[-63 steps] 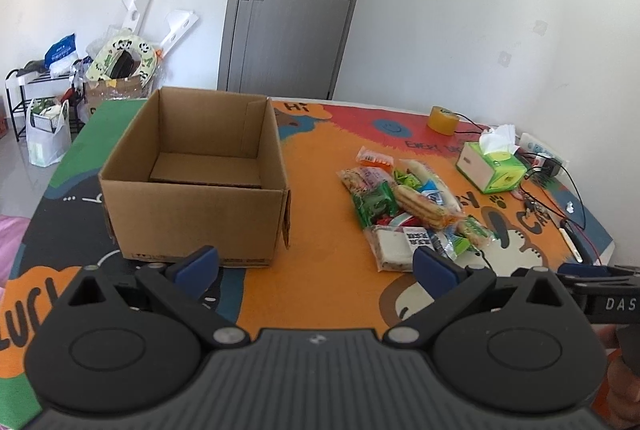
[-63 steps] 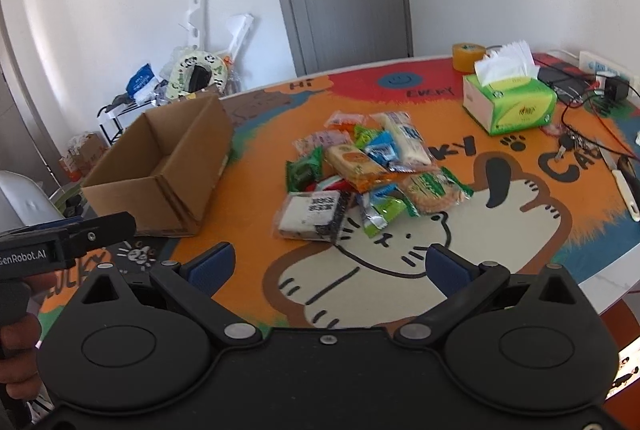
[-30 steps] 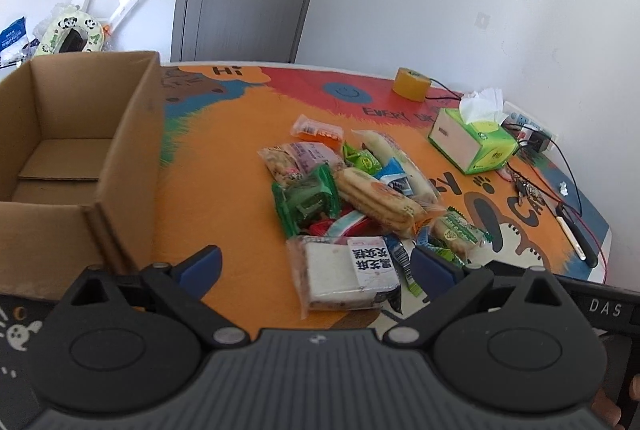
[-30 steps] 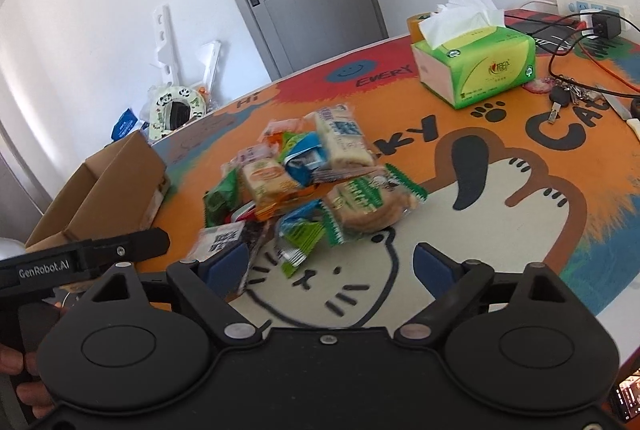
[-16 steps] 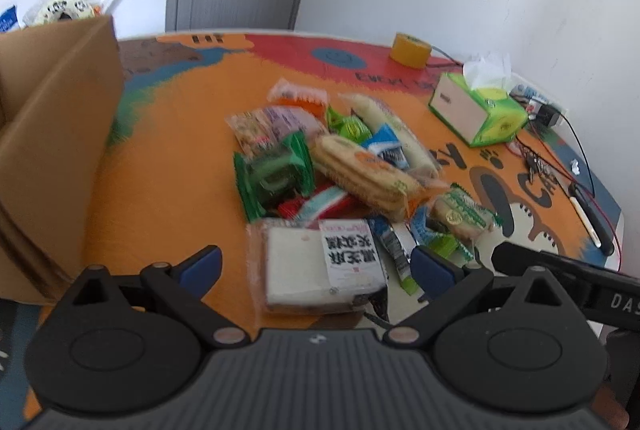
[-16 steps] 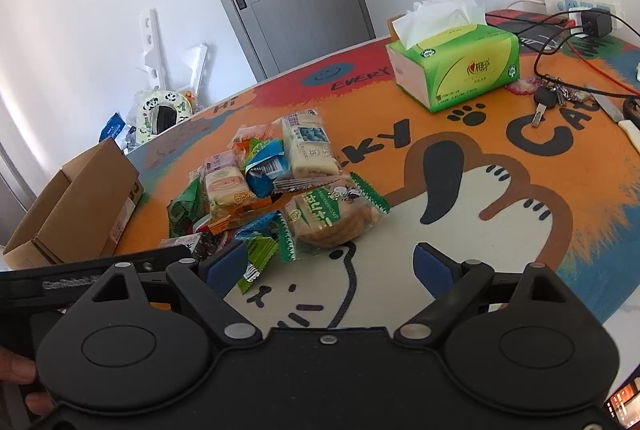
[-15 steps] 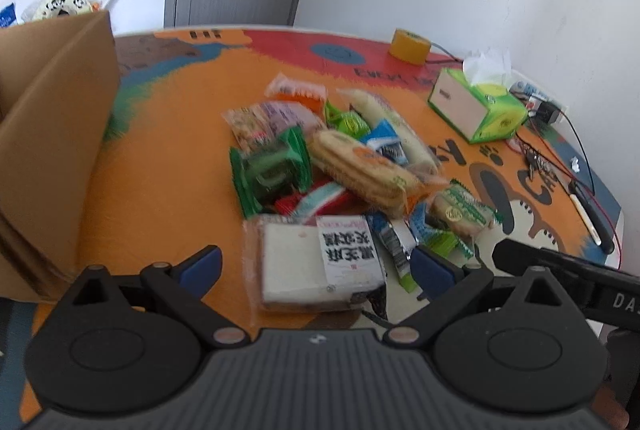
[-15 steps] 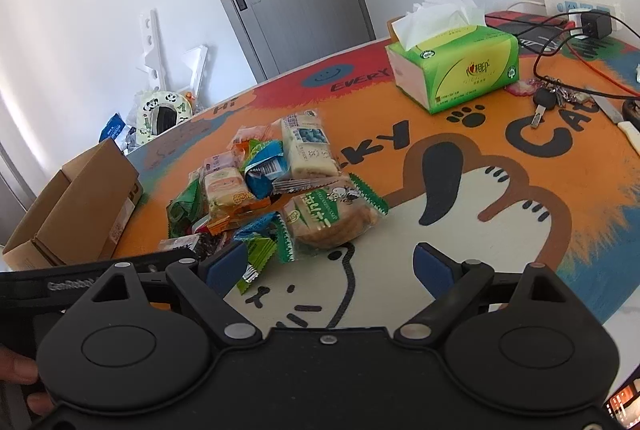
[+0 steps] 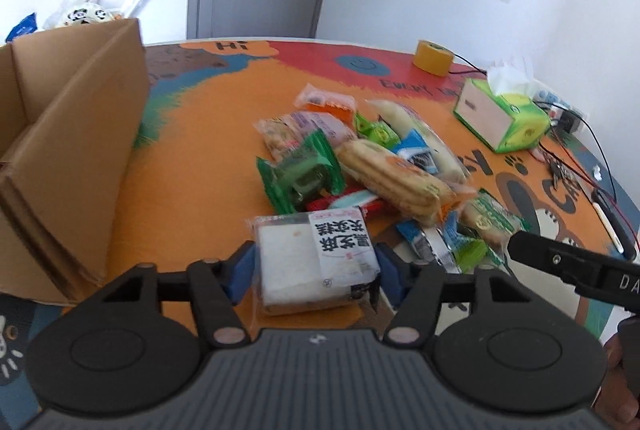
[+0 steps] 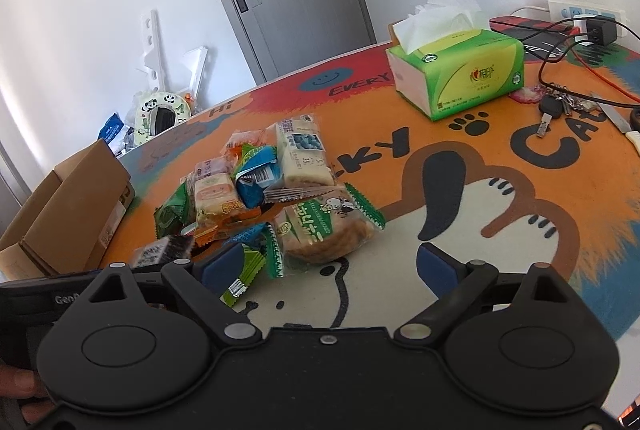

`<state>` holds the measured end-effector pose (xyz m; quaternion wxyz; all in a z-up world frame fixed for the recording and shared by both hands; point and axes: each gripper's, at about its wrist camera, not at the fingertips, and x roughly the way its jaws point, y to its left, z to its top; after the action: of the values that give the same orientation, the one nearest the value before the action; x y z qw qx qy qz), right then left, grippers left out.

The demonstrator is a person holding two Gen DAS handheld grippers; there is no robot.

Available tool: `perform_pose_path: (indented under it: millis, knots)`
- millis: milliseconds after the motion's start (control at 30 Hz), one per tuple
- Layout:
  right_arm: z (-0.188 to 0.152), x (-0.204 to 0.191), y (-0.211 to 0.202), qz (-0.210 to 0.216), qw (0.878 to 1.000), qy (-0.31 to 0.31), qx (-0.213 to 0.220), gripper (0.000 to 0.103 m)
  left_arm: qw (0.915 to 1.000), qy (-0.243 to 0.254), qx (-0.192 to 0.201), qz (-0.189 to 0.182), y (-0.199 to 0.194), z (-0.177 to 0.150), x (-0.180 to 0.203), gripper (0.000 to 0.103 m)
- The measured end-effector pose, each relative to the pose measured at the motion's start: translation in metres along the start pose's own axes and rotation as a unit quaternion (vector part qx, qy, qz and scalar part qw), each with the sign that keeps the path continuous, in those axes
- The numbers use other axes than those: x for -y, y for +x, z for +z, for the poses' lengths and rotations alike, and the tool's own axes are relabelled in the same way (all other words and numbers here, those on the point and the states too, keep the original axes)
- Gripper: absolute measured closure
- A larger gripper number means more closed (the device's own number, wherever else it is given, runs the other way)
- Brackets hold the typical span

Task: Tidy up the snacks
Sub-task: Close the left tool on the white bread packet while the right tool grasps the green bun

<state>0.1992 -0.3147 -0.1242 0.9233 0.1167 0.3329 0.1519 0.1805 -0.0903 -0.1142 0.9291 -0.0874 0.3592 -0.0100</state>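
- The cake pack [image 9: 316, 262], at the near edge of the pile [image 9: 360, 165], is clamped between the left gripper [image 9: 316, 272] fingers.
- The right gripper [image 10: 328, 266] fingers are held apart beside the pile, nothing between them.
- The slick wrapper may be lost before the box [image 9: 76, 149] is reached.

The left gripper [image 9: 316, 272] has closed its jaws around the white bread packet [image 9: 314, 260].

Left wrist view: low, close over the table [image 9: 192, 165], facing the door. Right wrist view: slightly higher, further right, facing the same way. Shared: snack pile [image 9: 360, 165] [image 10: 272, 189] mid-frame, cardboard box [image 9: 72, 149] [image 10: 76, 205] left.
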Motion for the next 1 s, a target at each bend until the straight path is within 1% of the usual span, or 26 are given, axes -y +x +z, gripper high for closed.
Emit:
perform_pose_path:
  millis: [133, 300, 467, 600, 733, 767, 800, 833, 900, 967, 1000]
  knots:
    - [0.003, -0.004, 0.002, -0.004, 1.000, -0.004, 0.006, 0.005, 0.9998, -0.016, 0.004, 0.009, -0.004, 0.004, -0.010, 0.043]
    - [0.010, -0.007, 0.008, -0.012, 1.000, -0.010, 0.010, 0.004, 0.9996, -0.025, 0.010, 0.011, -0.010, 0.003, -0.019, 0.043]
    - [0.018, -0.009, 0.016, -0.028, 0.999, -0.026, 0.022, 0.004, 0.9990, -0.041, 0.008, 0.015, -0.009, 0.003, -0.030, 0.043]
    - [0.021, -0.007, 0.028, -0.039, 0.999, -0.028, 0.017, 0.006, 0.9987, -0.047, 0.012, 0.014, -0.008, 0.002, -0.035, 0.043]
    - [0.020, -0.010, 0.038, -0.035, 0.999, -0.038, 0.013, 0.007, 0.9985, -0.052, 0.014, 0.013, -0.007, 0.001, -0.037, 0.042]
    - [0.019, -0.011, 0.041, -0.037, 0.998, -0.043, 0.007, 0.008, 0.9986, -0.050, 0.014, 0.014, -0.006, 0.001, -0.037, 0.041]
    - [0.017, -0.012, 0.044, -0.039, 0.998, -0.046, 0.001, 0.012, 0.9987, -0.048, 0.013, 0.013, -0.006, 0.000, -0.037, 0.041]
    - [0.015, -0.011, 0.048, -0.042, 0.998, -0.047, -0.007, 0.019, 0.9987, -0.049, 0.012, 0.013, -0.006, 0.000, -0.037, 0.041]
    - [0.009, -0.014, 0.046, -0.047, 0.997, -0.060, 0.000, 0.022, 0.9985, -0.054, 0.007, 0.010, -0.004, -0.001, -0.038, 0.039]
    - [0.006, -0.016, 0.043, -0.048, 0.997, -0.064, 0.002, 0.025, 0.9980, -0.061, 0.013, 0.011, -0.005, -0.003, -0.038, 0.038]
    - [0.005, -0.016, 0.040, -0.045, 0.997, -0.064, 0.002, 0.030, 0.9979, -0.063, 0.015, 0.012, -0.005, -0.003, -0.038, 0.038]
